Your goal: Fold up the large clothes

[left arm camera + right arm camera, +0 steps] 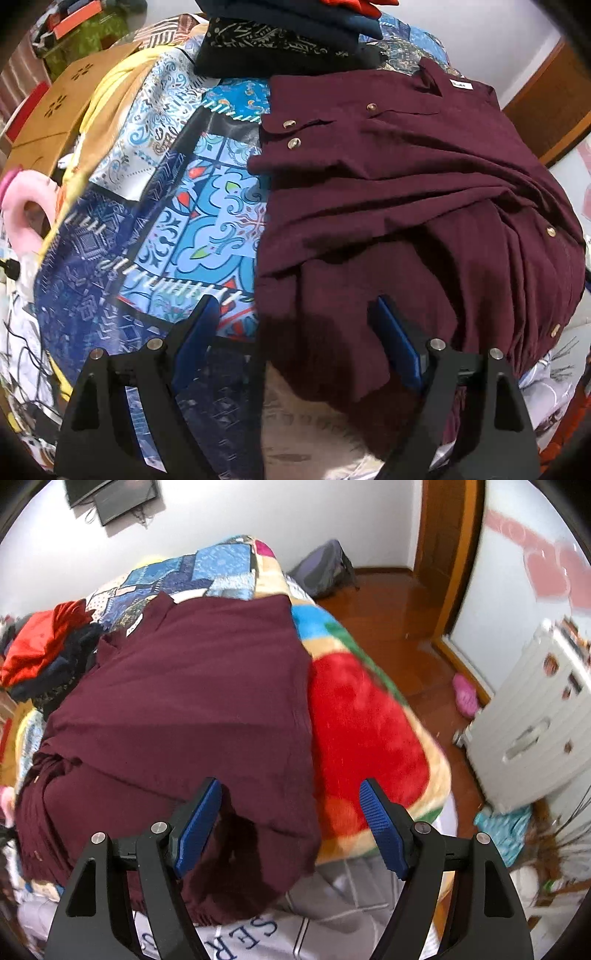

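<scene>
1. A maroon button-up shirt lies partly folded on a bed, spread over a blue patterned quilt. Its collar and white neck label sit at the far end, away from both grippers.
2. The left gripper hovers above the near hem of the shirt. Its jaws stand wide apart and nothing is between the blue pads. One finger is over the quilt, just left of the shirt's edge; the other is over the maroon cloth.
3. Ahead of the left gripper, a folded sleeve with brass-coloured buttons lies across the shirt's chest.
4. Beyond the shirt, at the far edge of the bed, sits a stack of folded dark clothes.
5. The right gripper also hovers with jaws wide and empty. Its left finger is over the shirt's near corner; its right finger is over a red and yellow fleece blanket just beside the shirt.
6. To the right of the right gripper, well away, is a wooden floor with a white suitcase standing on it.
</scene>
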### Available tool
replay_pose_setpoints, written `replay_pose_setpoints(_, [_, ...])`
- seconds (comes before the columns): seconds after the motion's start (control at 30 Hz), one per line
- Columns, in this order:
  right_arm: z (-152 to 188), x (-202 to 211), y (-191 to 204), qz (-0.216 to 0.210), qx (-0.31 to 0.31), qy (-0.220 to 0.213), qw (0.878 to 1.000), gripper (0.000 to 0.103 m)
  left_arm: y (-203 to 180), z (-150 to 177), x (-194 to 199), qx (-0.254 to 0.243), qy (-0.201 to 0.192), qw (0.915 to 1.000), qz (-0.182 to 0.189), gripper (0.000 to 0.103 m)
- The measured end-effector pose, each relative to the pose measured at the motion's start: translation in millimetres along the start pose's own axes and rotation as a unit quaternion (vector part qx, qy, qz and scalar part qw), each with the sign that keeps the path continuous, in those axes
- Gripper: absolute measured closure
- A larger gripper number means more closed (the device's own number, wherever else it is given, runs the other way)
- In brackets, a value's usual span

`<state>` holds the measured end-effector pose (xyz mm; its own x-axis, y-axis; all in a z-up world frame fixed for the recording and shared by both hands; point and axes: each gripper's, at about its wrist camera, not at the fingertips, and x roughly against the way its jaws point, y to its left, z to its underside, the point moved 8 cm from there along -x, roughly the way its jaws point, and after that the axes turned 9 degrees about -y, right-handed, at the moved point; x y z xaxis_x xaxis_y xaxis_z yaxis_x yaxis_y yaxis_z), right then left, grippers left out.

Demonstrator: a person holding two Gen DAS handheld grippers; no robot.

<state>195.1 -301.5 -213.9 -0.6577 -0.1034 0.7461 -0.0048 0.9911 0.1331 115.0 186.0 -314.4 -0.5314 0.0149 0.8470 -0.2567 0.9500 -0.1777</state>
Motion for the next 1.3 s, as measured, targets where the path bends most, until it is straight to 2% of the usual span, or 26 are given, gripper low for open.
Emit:
replay_pose_setpoints(0.17, [19, -2, -10, -0.028, -0.045, 0.026, 0.998, 0.029, -6, 1, -5, 0.043, 0.013, 0.9979, 0.047, 0.018])
replay_pose_setpoints(0.23, [27, -5, -11, -0.032, -0.055, 0.024, 0.998, 0.029, -8, 1, -6, 0.048, 0.015, 0.9970, 0.059, 0.018])
replay_pose_setpoints(0.33, [35, -10, -5, -0.048, -0.059, 0.027, 0.997, 0.029, -14, 1, -4, 0.050, 0.016, 0.9955, 0.079, 0.024])
replay_pose_setpoints(0.4, [37, -8, 1, -0.056, -0.064, 0.019, 0.996, 0.030, -18, 0, -1, 0.041, 0.013, 0.9959, 0.079, 0.031])
replay_pose_setpoints(0.43, [36, -6, 4, -0.058, -0.062, 0.015, 0.996, 0.036, -20, 0, 0, 0.036, 0.010, 0.9961, 0.080, 0.035])
replay_pose_setpoints(0.47, [34, -3, 9, -0.064, -0.056, 0.013, 0.996, 0.049, -23, -2, 4, 0.025, 0.001, 0.9961, 0.085, 0.049])
replay_pose_setpoints(0.5, [33, -1, 13, -0.071, -0.050, 0.011, 0.996, 0.056, -27, -3, 7, 0.012, -0.005, 0.9963, 0.084, 0.060])
replay_pose_setpoints(0.53, [31, 1, 18, -0.075, -0.042, 0.009, 0.996, 0.063, -29, -4, 8, 0.003, -0.009, 0.9969, 0.078, 0.065])
replay_pose_setpoints(0.57, [29, 3, 21, -0.072, -0.033, 0.002, 0.997, 0.069, -32, -6, 10, -0.011, -0.017, 0.9975, 0.068, 0.075])
replay_pose_setpoints(0.6, [25, 7, 26, -0.071, -0.023, -0.008, 0.997, 0.074, -35, -8, 12, -0.020, -0.022, 0.9975, 0.065, 0.080])
replay_pose_setpoints(0.67, [18, 12, 31, -0.080, -0.017, -0.019, 0.996, 0.093, -41, -13, 16, -0.034, -0.036, 0.9973, 0.053, 0.090])
replay_pose_setpoints(0.7, [13, 14, 32, -0.086, -0.018, -0.025, 0.996, 0.094, -42, -16, 18, -0.037, -0.042, 0.9971, 0.052, 0.092])
replay_pose_setpoints(0.83, [-15, 25, 42, -0.108, -0.014, -0.060, 0.992, 0.095, -44, -38, 32, -0.024, -0.071, 0.9950, 0.066, 0.095])
replay_pose_setpoints(1.07, [-76, 22, 65, -0.142, -0.012, -0.100, 0.985, 0.097, -44, -101, 60, 0.005, -0.133, 0.9864, 0.097, 0.096])
replay_pose_setpoints(1.3, [-137, -4, 77, -0.132, -0.003, -0.127, 0.983, 0.097, -38, -159, 51, 0.033, -0.162, 0.9809, 0.103, 0.096])
